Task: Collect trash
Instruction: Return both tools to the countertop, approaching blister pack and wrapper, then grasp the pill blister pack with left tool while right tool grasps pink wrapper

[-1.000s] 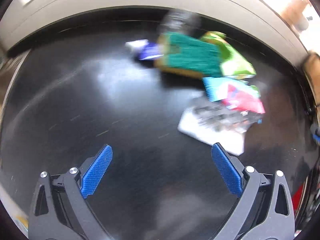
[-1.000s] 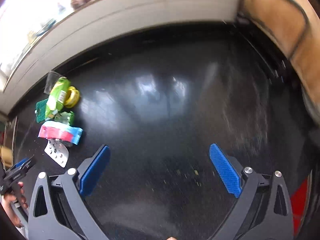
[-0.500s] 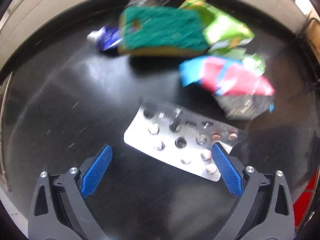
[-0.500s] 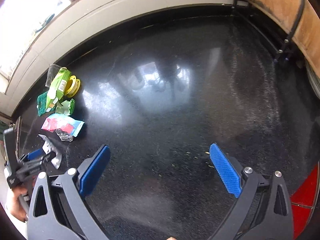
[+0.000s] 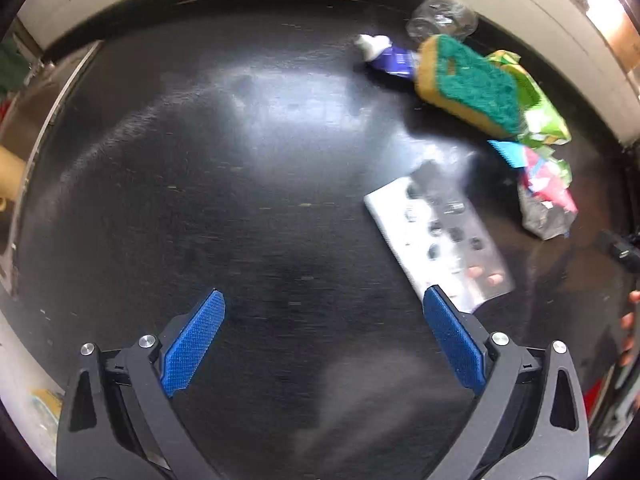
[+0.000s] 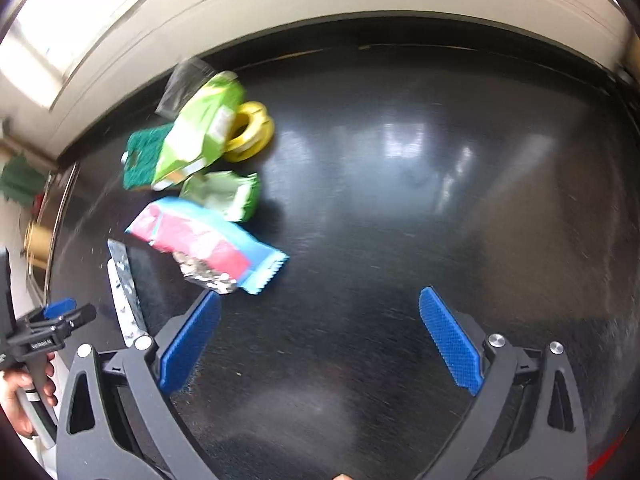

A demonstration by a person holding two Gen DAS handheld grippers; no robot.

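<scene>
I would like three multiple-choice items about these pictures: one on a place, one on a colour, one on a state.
1. Where does the blister pack lie in the left wrist view?
A. on the sponge
B. flat on the black counter, by the right finger
C. inside a bag

2. What colour is the tape roll?
A. yellow
B. red
C. white

3. How is the left hand-held gripper?
A. shut on the sponge
B. shut on nothing
C. open

Key: 1 B, it lies on the dark counter near that finger's tip; 2 A, a yellow ring behind the green packet; 3 C, its blue pads stand wide apart with nothing between.
</scene>
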